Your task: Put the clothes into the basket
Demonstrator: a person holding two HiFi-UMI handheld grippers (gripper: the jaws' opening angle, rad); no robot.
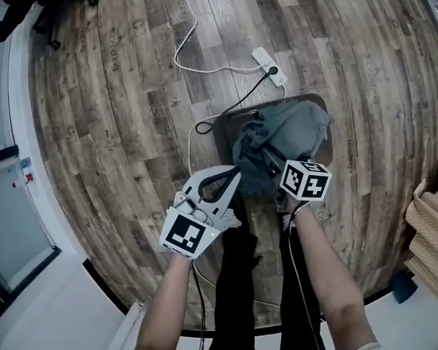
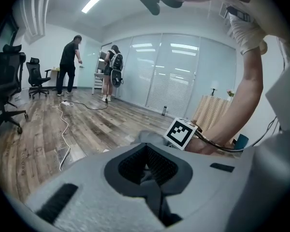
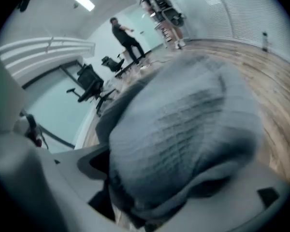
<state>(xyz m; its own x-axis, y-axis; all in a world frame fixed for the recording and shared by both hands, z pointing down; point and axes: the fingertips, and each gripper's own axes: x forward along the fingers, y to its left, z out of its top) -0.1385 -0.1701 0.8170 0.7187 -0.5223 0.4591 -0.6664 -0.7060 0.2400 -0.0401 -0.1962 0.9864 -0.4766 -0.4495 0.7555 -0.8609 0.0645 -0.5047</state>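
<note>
Grey clothes (image 1: 288,126) lay heaped on the basket (image 1: 225,133), my right claw (image 1: 263,155) spread around them and my left claw (image 1: 236,173) closed; I judged a snagged fold could drag them onto the floor (image 1: 131,86).

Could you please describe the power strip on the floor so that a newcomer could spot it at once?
On the wooden floor, look just beyond the dark basket heaped with grey clothes. The power strip is the small white bar there, with one black plug in it.

Head view steeply down onto basket (image 1: 220,126)
</note>
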